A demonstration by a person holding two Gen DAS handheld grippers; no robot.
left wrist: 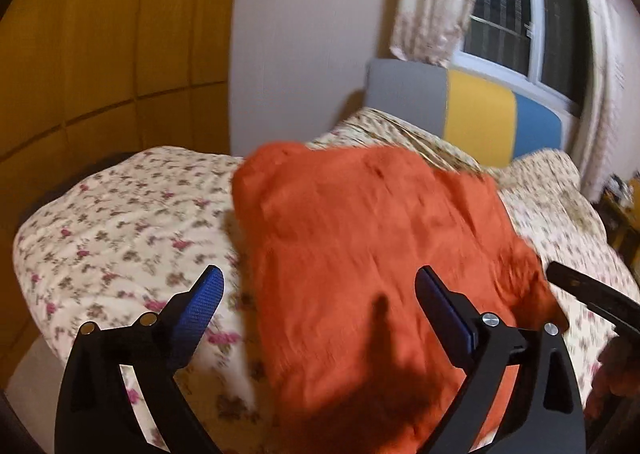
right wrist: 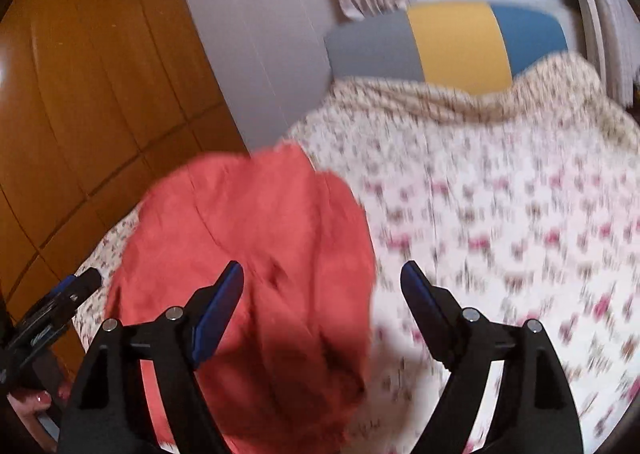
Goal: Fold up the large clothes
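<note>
Left wrist view shows us our left gripper (left wrist: 320, 286) spread wide and empty above the orange garment (left wrist: 380, 254) lying flat on the bed (left wrist: 120, 214), while right wrist view puts it left of our equally open right gripper (right wrist: 322, 282).

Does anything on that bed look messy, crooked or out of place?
Only slightly: the orange-red garment lies rumpled and skewed on the floral quilt, its edges uneven rather than squared. Both the left gripper and right gripper are open, holding nothing. Nothing looks torn or spilled, though the pictures are blurred.
</note>
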